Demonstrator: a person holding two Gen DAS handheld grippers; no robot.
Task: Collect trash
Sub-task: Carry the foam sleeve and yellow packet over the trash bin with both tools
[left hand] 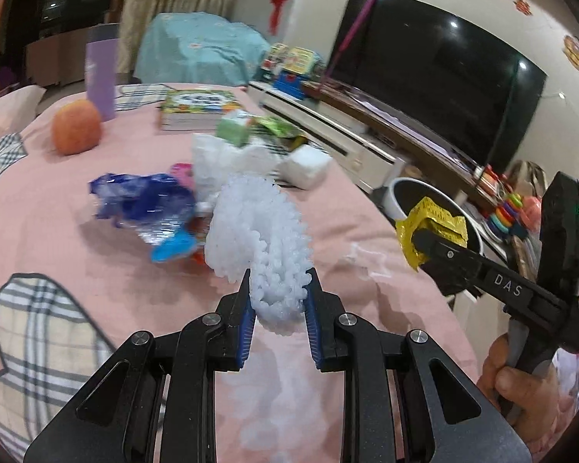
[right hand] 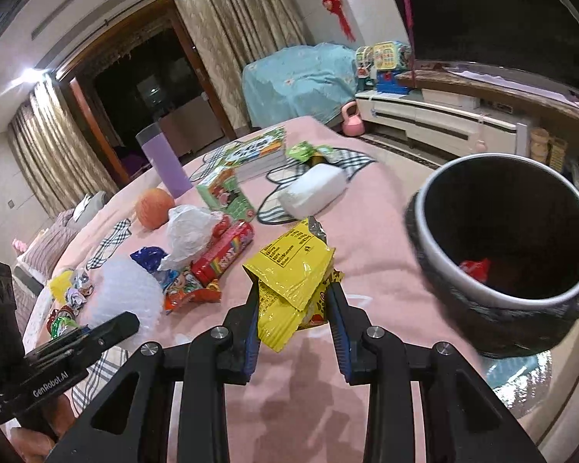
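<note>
Left gripper [left hand: 278, 293] clamped on white foam netting [left hand: 262, 239], lifted off the pink tablecloth [left hand: 96, 239]. Right gripper [right hand: 295, 308] pinching a yellow wrapper [right hand: 289, 274], just beside the black bin [right hand: 509, 231]. Red scrap [right hand: 474, 268] in the bin, probably a wrapper. Remaining wrappers [right hand: 197, 270] piled mid-table.

Glossy yellow foil wrapper [right hand: 289, 274], knobbly translucent white foam netting [left hand: 262, 239], matt pink cloth tablecloth [left hand: 96, 247], and a bin [right hand: 436, 239] with smooth white rim.
</note>
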